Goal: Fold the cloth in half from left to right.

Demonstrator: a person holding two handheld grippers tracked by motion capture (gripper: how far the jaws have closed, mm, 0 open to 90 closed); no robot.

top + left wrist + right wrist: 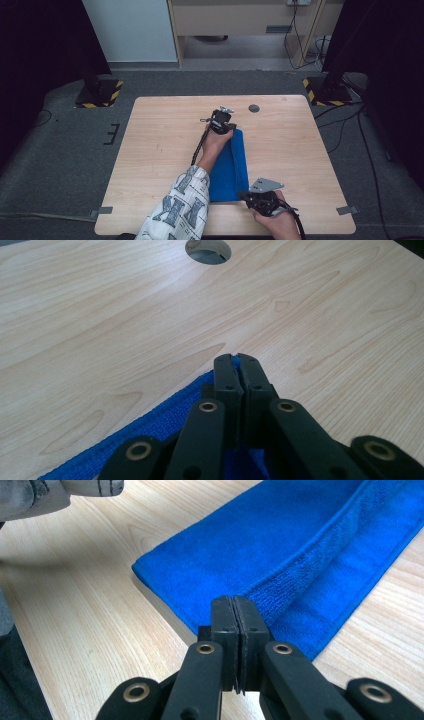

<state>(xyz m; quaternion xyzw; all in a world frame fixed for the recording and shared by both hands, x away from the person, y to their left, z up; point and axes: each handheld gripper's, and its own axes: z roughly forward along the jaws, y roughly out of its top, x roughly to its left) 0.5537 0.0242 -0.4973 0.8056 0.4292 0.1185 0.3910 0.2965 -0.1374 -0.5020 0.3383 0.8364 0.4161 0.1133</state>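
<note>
A blue cloth (235, 170) lies folded into a long narrow strip on the wooden table (160, 150), running from near to far. My left gripper (231, 127) is at the strip's far end. In the left gripper view its jaws (237, 360) are shut, with the cloth's corner (150, 435) pinched at their tips. My right gripper (243, 195) is at the near right corner. Its jaws (234, 602) are shut where the hem of the upper layer of the cloth (280, 535) meets them.
A round cable hole (254, 108) (207, 250) lies in the table just beyond the left gripper. The person's patterned sleeve (182, 205) crosses the near left part of the cloth. Stands with striped bases (97, 95) (325, 92) sit on the floor behind the table.
</note>
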